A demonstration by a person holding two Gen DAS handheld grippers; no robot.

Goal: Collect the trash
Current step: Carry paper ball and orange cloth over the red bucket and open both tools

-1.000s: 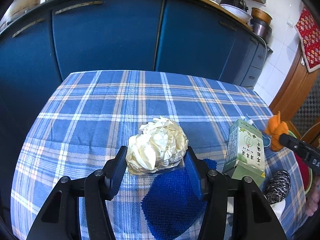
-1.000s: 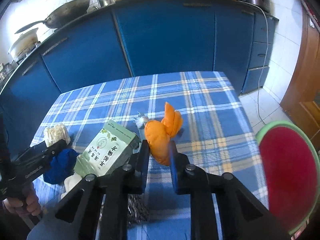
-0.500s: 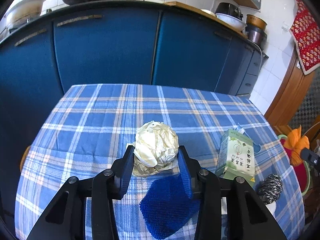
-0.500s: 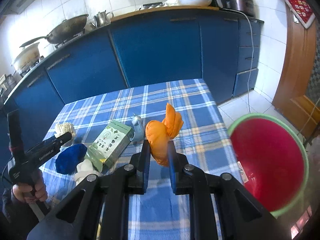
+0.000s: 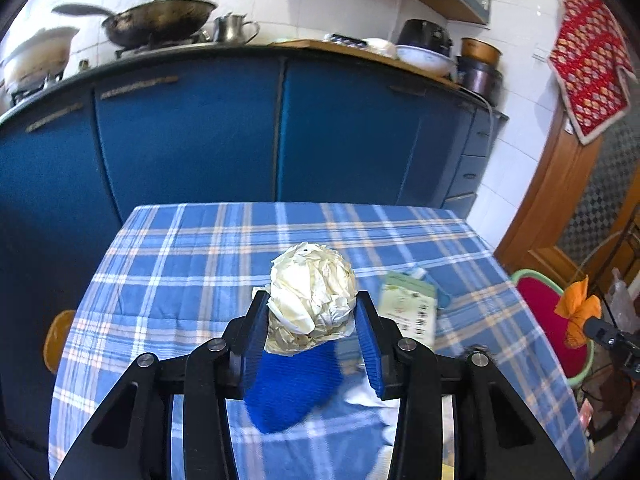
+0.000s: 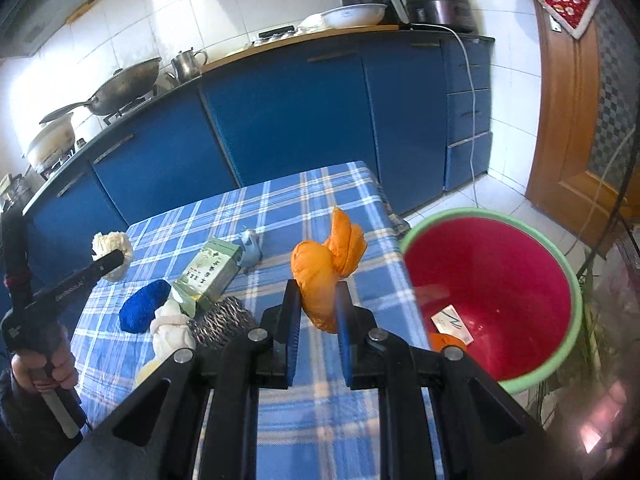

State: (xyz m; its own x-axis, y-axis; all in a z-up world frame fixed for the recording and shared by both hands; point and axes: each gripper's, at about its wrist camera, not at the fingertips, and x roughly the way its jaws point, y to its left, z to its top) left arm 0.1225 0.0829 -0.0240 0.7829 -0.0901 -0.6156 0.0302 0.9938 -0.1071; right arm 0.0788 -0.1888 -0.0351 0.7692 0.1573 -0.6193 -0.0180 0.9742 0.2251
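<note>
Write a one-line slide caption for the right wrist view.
Right gripper clamps an orange wad beside the red bin; left gripper holds crumpled paper.

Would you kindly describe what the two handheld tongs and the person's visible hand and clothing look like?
Both tongs are black plastic frames with triangular cut-outs and silver round screw heads. The left tongs and right tongs carry flat fingers with ribbed blue pads. From the right wrist view, the left tongs show faint lettering along the side and a pale grip bar below the hand, which emerges from a dark sleeve.
</note>
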